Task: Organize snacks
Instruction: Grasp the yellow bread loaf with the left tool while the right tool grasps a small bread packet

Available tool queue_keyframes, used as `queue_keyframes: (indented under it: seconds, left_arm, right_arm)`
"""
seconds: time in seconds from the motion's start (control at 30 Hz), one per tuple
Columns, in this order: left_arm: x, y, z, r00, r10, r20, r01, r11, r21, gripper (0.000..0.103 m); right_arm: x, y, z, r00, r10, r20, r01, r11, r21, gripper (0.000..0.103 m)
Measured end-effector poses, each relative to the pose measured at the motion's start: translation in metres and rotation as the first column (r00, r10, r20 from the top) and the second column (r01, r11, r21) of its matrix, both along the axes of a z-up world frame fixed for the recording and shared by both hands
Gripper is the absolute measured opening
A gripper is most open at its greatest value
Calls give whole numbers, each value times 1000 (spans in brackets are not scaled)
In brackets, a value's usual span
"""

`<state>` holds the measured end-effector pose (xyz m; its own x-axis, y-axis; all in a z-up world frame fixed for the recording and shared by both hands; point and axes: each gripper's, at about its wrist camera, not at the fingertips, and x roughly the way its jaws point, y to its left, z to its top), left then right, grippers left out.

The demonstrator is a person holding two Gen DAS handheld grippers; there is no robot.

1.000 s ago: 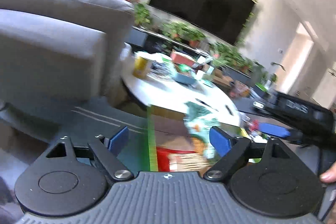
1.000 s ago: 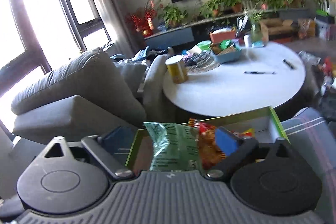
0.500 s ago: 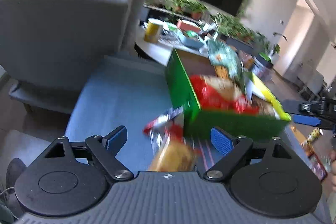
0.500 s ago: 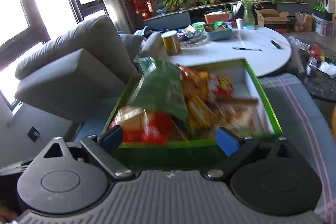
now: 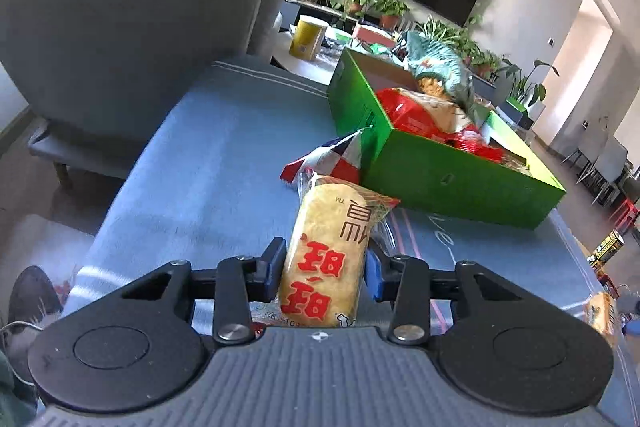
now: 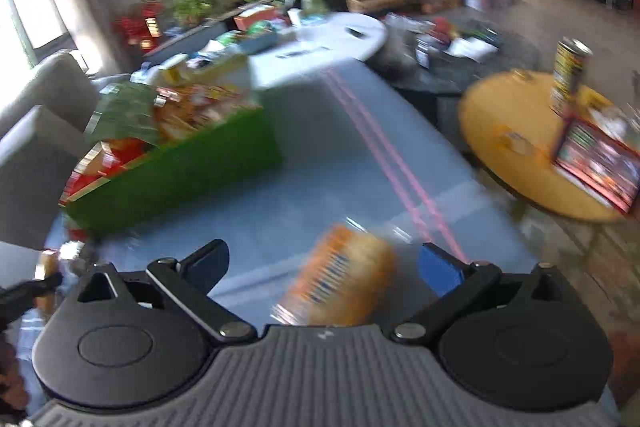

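- Rice-cracker packet (image 5: 326, 255): yellow, clear wrap, red characters. It lies lengthwise on the blue cushion (image 5: 208, 155), just in front of the green box (image 5: 448, 179), and sits between the pads of your left gripper (image 5: 325, 269).
- Left gripper: your jaws have just been closing and now press the packet from both sides; the dark pad (image 5: 275, 263) touches its left edge, the blue pad its right.
- Red, white and blue wrapper (image 5: 334, 157): it lies at the far end of the held packet, touching the near wall of the green box.
- Green box: open-topped, heaped with snack bags, among them a red bag (image 5: 412, 111) and a green bag (image 5: 440, 67) standing highest at the far end.
- Orange packet (image 6: 344, 283): blurred. It lies on the blue cushion between the fingers of your right gripper (image 6: 322, 265), well apart from the box.
- Right gripper: your jaws have just been opening further and stand wide, with a gap on each side of the orange packet; nothing is gripped.
- Surroundings: grey sofa (image 5: 132, 7) left of the cushion; white round table (image 6: 320, 47) behind the box; yellow round table (image 6: 516, 147) to the right, bearing a tall can (image 6: 568, 79) and a flat red box (image 6: 600, 163).
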<state>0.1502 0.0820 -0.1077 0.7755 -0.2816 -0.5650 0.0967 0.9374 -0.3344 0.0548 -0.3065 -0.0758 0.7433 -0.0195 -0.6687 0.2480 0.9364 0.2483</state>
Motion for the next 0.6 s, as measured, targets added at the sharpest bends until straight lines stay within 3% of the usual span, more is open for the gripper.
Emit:
queue_keyframes:
  seconds: [0.13,0.27,0.43,0.47,0.5,0.6]
  left_arm:
    - [-36,3,7,1000,2,24,-2,1000,1,37]
    - [-68,5,9,1000,8,16,-8,1000,-15,38]
    - [-87,6,13,999,25,20,-25,1000,-8,38]
    - [-86,7,15,999,26,22,-26,1000,-8,38]
    - [-82,6,18,999,31,27,-30,1000,-3,38]
    - [-70,4,31,997,35,63,-35,999,-2,38]
  right_arm:
    - [-5,-1,-17,998,3,-69,-3,1000,0,86]
    - [3,9,-23,998,11,-61,-11,1000,-12,86]
    - [33,34,-34,998,8,-64,-21,976,-218,85]
    - [38,40,-35,999,5,-46,-17,968,-252,80]
    - [44,44,-32,998,28,-54,-42,965,-259,73]
    - [50,64,-20,990,137,-21,-139,971,-194,72]
